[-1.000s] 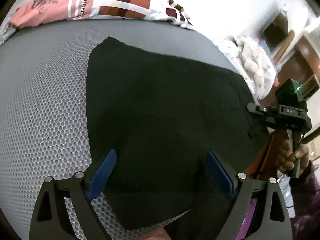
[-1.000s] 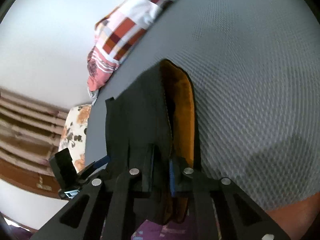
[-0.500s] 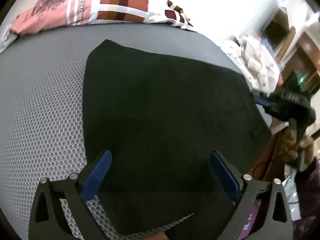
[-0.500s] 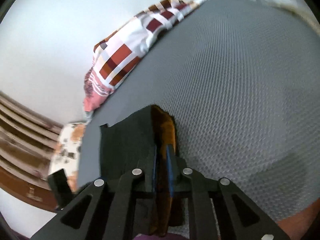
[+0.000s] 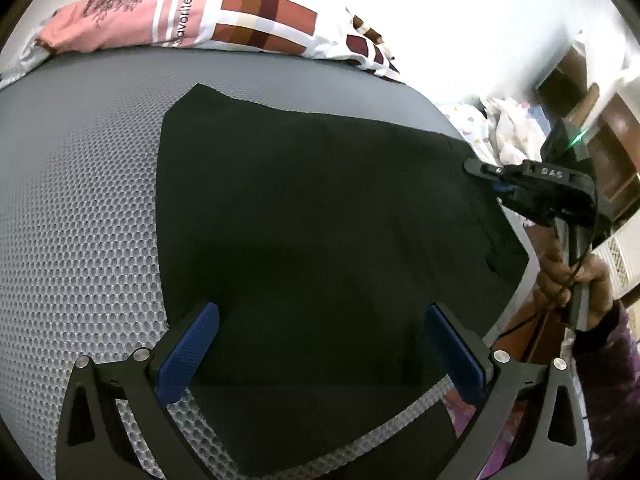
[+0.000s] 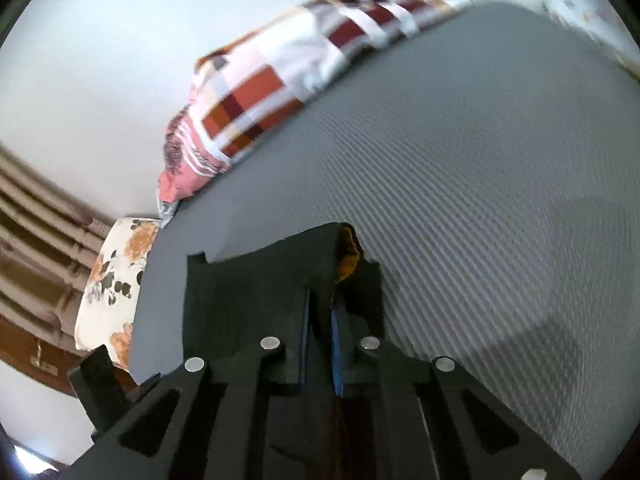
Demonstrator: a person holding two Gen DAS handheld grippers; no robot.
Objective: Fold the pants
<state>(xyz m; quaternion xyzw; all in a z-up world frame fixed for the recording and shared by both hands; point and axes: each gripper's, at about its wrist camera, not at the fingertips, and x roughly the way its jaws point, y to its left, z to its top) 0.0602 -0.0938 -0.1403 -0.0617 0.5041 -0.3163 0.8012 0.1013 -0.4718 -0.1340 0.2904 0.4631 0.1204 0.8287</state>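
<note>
Black pants (image 5: 320, 220) lie spread flat on a grey mesh mattress (image 5: 80, 200). My left gripper (image 5: 322, 310) hovers over their near part, open wide, blue pads on either side with nothing pinched. At the pants' right edge my right gripper (image 5: 486, 172) meets the fabric, held by a hand (image 5: 572, 276). In the right wrist view its jaws are closing, and my right gripper (image 6: 320, 296) pinches a raised fold of the pants (image 6: 248, 292). An orange lining (image 6: 348, 256) shows inside that fold.
A patchwork pink, white and maroon blanket (image 5: 240, 20) lies along the mattress's far edge, also in the right wrist view as the blanket (image 6: 260, 92). A floral pillow (image 6: 116, 280) sits off the left side. Wooden furniture (image 5: 616, 168) stands at the right.
The right gripper let its jaws part slightly, swung out past the pants' right edge, then came back and shut on the fold. The left gripper's fingers spread a little wider.
</note>
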